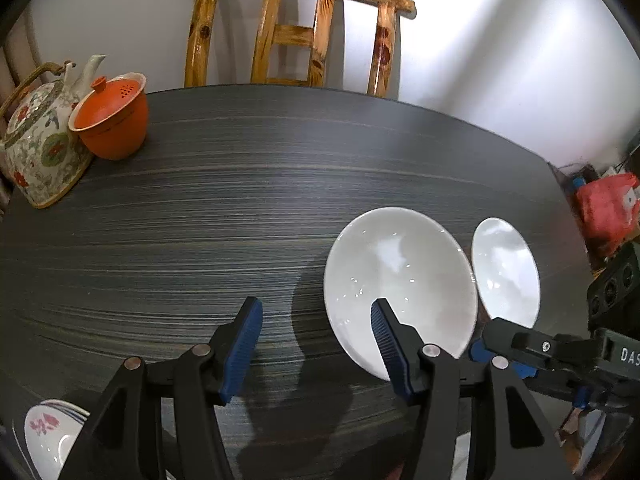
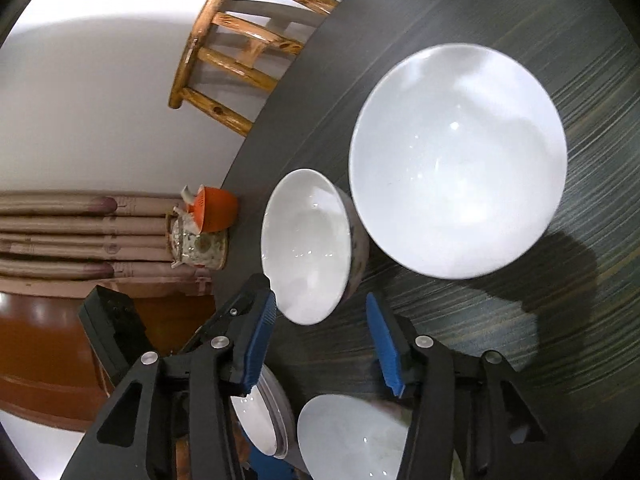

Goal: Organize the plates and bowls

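A large white bowl (image 1: 400, 284) (image 2: 460, 160) sits on the dark table. A smaller white bowl (image 1: 505, 270) (image 2: 308, 248) stands beside it. My left gripper (image 1: 316, 344) is open and empty, its right finger over the large bowl's near rim. My right gripper (image 2: 322, 336) is open and empty, its fingertips at the near rim of the smaller bowl; it also shows in the left wrist view (image 1: 532, 356). Another white bowl (image 2: 356, 436) and a stack of plates (image 2: 264, 420) lie under the right gripper. A flowered bowl (image 1: 52, 436) sits at the lower left.
A flowered teapot (image 1: 40, 148) and an orange lidded cup (image 1: 112, 120) stand at the table's far left corner. A wooden chair (image 1: 296, 28) is behind the table (image 1: 224, 208). A red bag (image 1: 608, 212) lies beyond the right edge.
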`<state>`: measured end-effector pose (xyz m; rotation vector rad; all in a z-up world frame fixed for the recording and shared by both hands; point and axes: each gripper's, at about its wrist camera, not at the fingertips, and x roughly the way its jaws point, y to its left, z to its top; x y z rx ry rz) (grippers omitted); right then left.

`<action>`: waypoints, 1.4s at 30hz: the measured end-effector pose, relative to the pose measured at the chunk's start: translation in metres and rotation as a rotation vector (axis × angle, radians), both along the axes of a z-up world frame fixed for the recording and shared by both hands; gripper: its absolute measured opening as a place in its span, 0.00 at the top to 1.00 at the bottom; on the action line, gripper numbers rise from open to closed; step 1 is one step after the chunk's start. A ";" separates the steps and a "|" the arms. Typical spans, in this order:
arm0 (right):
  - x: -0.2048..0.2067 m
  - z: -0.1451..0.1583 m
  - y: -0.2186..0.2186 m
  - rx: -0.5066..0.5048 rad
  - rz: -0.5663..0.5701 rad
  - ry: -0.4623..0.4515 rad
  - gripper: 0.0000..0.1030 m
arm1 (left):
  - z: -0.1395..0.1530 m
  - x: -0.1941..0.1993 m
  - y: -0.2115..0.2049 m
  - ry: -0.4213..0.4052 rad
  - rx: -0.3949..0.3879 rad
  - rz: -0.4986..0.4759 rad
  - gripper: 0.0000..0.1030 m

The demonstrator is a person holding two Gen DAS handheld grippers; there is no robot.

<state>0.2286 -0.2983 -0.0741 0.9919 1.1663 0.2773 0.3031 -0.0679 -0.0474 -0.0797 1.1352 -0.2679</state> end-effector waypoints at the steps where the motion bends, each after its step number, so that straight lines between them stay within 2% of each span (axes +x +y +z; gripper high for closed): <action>1: 0.001 -0.003 0.000 0.001 -0.005 0.009 0.57 | -0.002 0.002 0.000 0.005 0.003 0.003 0.44; 6: 0.008 -0.008 0.002 -0.005 -0.002 0.019 0.57 | -0.007 0.006 0.001 0.011 0.004 0.006 0.44; 7: 0.009 -0.008 0.003 -0.010 0.001 0.019 0.57 | -0.008 0.008 0.000 0.011 0.009 0.007 0.48; 9: 0.012 -0.009 0.004 -0.022 0.002 0.026 0.57 | -0.011 0.011 0.000 0.024 0.028 0.009 0.65; 10: 0.014 -0.010 0.004 -0.022 -0.001 0.031 0.57 | -0.013 0.012 -0.001 0.037 0.013 0.000 0.72; 16: 0.019 -0.018 0.006 -0.038 0.008 0.053 0.59 | -0.017 0.015 -0.007 0.038 0.043 -0.016 0.78; 20: 0.023 -0.018 0.011 -0.057 0.017 0.049 0.62 | -0.018 0.014 -0.010 0.027 0.036 -0.016 0.93; 22: 0.027 -0.018 0.015 -0.073 0.029 0.050 0.70 | -0.017 0.013 -0.010 0.013 0.053 -0.002 0.93; 26: 0.032 -0.021 0.019 -0.134 0.055 0.057 0.84 | -0.016 0.008 0.000 0.031 -0.013 0.027 0.94; 30: 0.028 -0.020 0.018 -0.141 0.079 0.042 0.84 | -0.005 -0.011 0.001 0.015 -0.035 0.039 0.93; 35: 0.011 -0.006 0.019 -0.151 0.112 -0.004 0.84 | 0.026 -0.045 -0.004 -0.050 -0.031 0.034 0.93; 39: -0.012 0.017 0.017 -0.153 0.138 -0.055 0.84 | 0.049 -0.075 -0.008 -0.091 -0.044 0.025 0.93; 42: -0.031 0.034 0.015 -0.159 0.159 -0.097 0.84 | 0.056 -0.094 -0.012 -0.094 -0.066 0.022 0.93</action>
